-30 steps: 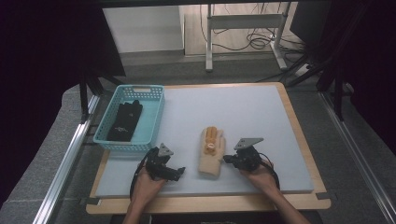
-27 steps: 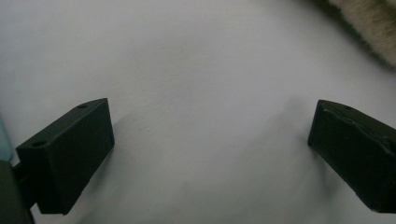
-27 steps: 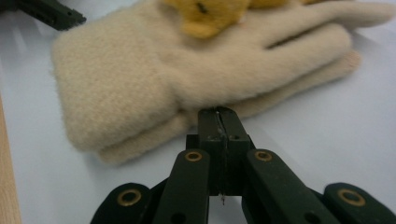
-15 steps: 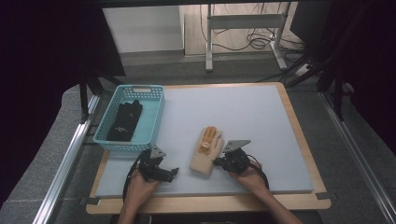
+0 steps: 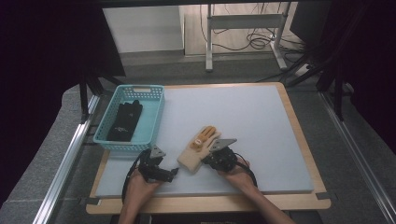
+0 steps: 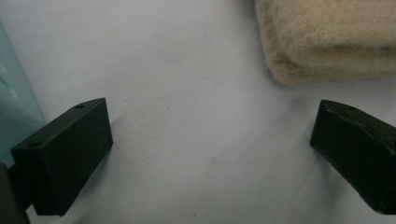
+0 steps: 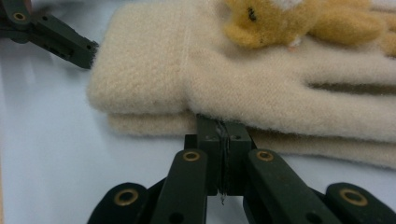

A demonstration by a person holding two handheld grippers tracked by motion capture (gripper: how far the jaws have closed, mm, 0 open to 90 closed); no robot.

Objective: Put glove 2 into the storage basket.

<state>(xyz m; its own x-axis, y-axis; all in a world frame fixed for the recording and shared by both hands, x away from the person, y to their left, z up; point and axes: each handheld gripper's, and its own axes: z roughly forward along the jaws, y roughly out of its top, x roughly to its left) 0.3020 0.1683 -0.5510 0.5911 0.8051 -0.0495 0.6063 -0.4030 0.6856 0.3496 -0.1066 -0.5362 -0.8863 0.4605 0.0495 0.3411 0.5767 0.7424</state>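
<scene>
Bearing no readable writing, cream glove

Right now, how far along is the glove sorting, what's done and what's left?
Done: a black glove already lies in the blue basket. In hand: the right gripper is shut and pressed against the edge of the cream glove on the mat; whether it pinches the fabric I cannot tell. The left gripper waits open beside the cuff. Left: probably moving the cream glove to the basket.
</scene>
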